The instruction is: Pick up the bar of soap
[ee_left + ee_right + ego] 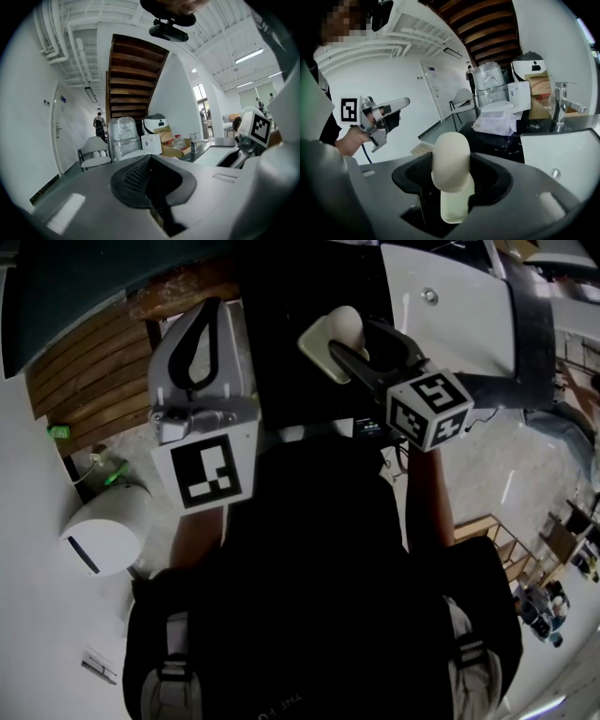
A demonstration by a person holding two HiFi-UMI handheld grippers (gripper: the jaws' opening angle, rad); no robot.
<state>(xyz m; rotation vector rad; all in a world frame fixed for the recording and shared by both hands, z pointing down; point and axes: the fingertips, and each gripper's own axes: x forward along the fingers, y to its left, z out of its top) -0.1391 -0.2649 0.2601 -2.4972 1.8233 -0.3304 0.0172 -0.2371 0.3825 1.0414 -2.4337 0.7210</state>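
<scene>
A cream, rounded bar of soap (450, 161) stands up between the jaws of my right gripper (451, 176), which is shut on it. In the head view the soap (343, 327) is held in the air at the tip of the right gripper (349, 345), in front of the person's chest. My left gripper (199, 334) is raised beside it at the left, its jaws shut with nothing between them. The left gripper view shows the dark ribbed pads (143, 176) pressed together. The soap's lower part is hidden inside the right jaws.
A white sink basin (459, 306) lies just beyond the right gripper, with a chrome faucet (563, 101) on a dark counter (506, 138). Wooden stairs (84, 381), a white round bin (103, 535), a chair (96, 157), stacked boxes (159, 136) and a distant person (99, 124) stand around.
</scene>
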